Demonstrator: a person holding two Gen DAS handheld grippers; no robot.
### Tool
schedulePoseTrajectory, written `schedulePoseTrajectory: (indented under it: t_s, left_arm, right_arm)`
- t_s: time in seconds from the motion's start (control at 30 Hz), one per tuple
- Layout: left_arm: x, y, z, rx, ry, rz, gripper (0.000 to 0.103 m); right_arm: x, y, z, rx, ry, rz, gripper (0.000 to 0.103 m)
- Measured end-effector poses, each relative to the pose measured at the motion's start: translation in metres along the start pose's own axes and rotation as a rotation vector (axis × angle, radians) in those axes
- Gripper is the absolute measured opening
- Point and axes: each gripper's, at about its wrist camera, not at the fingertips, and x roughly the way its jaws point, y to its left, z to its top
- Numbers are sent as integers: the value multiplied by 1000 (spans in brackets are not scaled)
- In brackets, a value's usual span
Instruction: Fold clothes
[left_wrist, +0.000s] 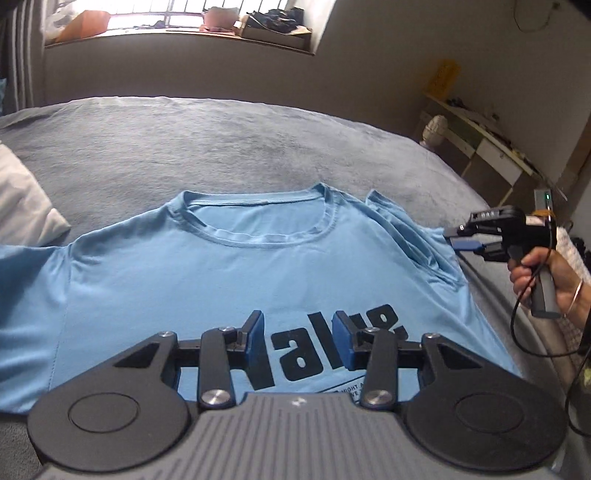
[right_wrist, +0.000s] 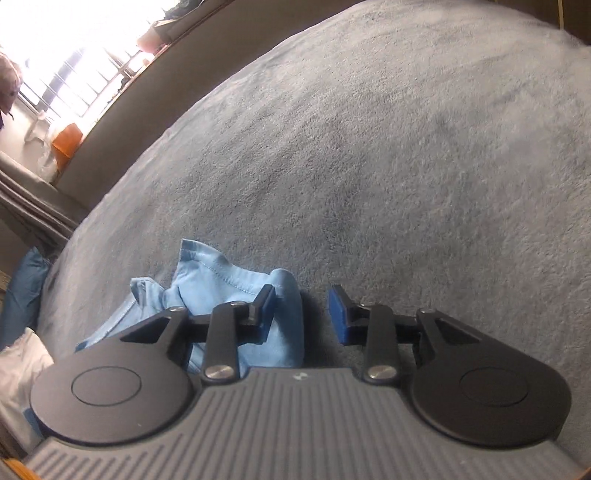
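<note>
A light-blue T-shirt (left_wrist: 236, 266) lies spread on the grey bed (left_wrist: 221, 147). The left hand-held gripper (left_wrist: 299, 334) hovers above its print, fingers apart; the right hand-held gripper (right_wrist: 303, 314), likewise parted, sits at the crumpled sleeve (right_wrist: 221, 284).

The right tool (right_wrist: 301, 314) hangs low over a grey fleece blanket (right_wrist: 369, 147), its blue-padded fingers (right_wrist: 338, 317) spread apart with nothing between them. A bunched light blue shirt sleeve (right_wrist: 229, 280) lies by the left finger, its stitched hem upturned.
</note>
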Motion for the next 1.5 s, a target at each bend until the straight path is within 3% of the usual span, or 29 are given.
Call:
schedulePoseTrajectory:
  t_s: [0.07,0.1,0.13,0.27,0.37,0.53,0.63,0.77,0.83,0.93,1.03,1.27,1.5]
  left_arm:
    - [13,-11,1,38,27,5,42]
    - [18,-15,2,47,39,6,41]
    - [23,-19,4,56,51,7,41]
    - [42,-35,11,88,92,10,41]
    - [53,-48,30,126,97,9,41]
    - [88,-84,80,141,75,-34,44]
    - [116,-101,107,48,60,-87,46]
    - [153,-115,132,-91,67,-160,46]
    - [167,-118,140,-140,77,-194,46]
    - [190,-121,149,-193,113,-229,46]
    - [208,-125,152,-217,155,-233,46]
    - [223,-132,156,-178,180,-159,46]
    - [245,-139,161,-153,226,-49,42]
  right_arm:
    - [7,-1,-2,-5,-8,15,21]
    - [10,-1,-3,-4,-13,21,6]
    - [10,-1,-5,3,-18,30,4]
    - [-21,-9,-14,42,-151,65,3]
    - [-41,-32,-25,135,-195,48,3]
    - [-38,-57,-33,196,-178,103,4]
    - [-33,-54,-29,143,-187,157,4]
    - [-41,-20,-34,-149,-185,263,4]
    - [-48,5,-46,-378,-177,305,4]
    - [-55,41,-76,-751,-158,293,4]
    - [-50,56,-98,-943,-134,251,4]
    - [-49,33,-85,-839,-151,256,4]
    - [-52,25,-90,-829,-182,257,4]
